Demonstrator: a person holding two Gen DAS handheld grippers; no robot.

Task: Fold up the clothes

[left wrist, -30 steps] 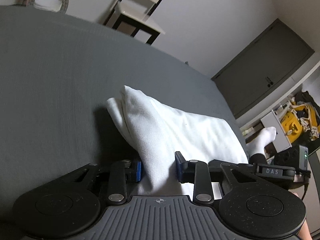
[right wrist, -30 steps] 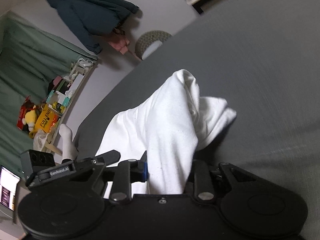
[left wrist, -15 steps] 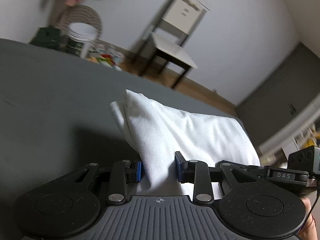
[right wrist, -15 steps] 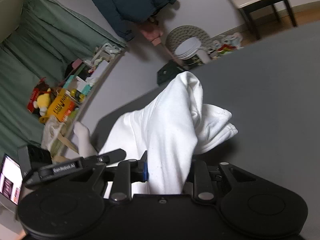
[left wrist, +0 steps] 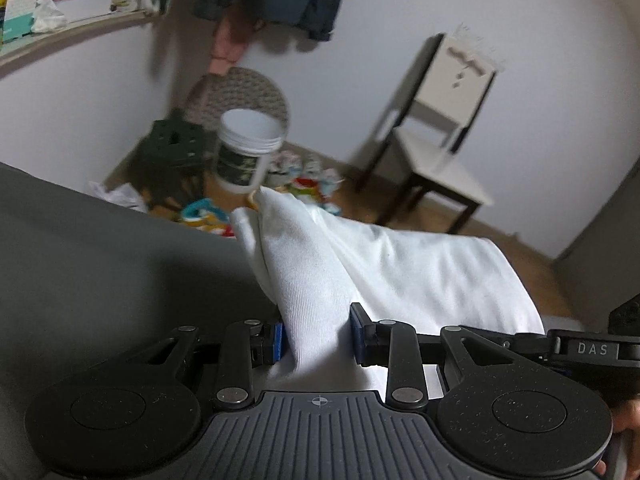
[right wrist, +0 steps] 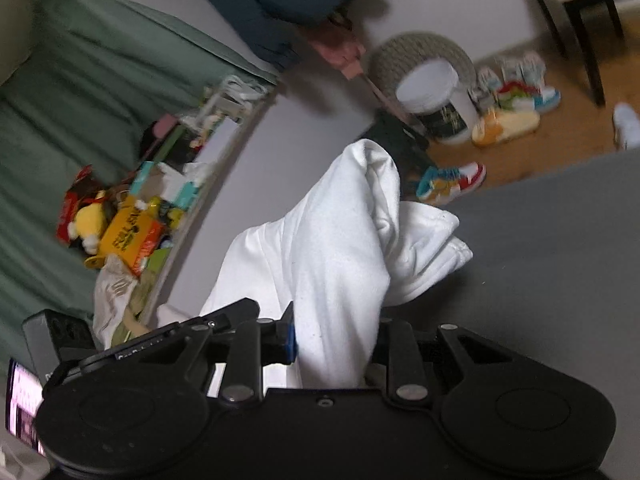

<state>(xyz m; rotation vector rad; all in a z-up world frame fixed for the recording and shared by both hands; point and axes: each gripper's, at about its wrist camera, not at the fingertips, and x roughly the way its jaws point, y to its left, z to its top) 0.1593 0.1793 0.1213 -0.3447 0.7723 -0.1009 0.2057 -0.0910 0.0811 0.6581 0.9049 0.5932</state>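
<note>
Both grippers clamped on the white garment (left wrist: 400, 264): left gripper (left wrist: 318, 338) pinches a bunched fold btwn its blue pads, right gripper (right wrist: 334, 340) grips another bunch. Cloth hangs lifted above the grey surface (left wrist: 120, 264), stretched btwn the two.

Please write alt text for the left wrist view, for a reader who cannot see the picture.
The left gripper is shut on a bunched fold of a white garment, which stretches away to the right above a grey surface. Behind, blurred, a white bucket, a chair and colourful shoes stand by a white wall.
</note>
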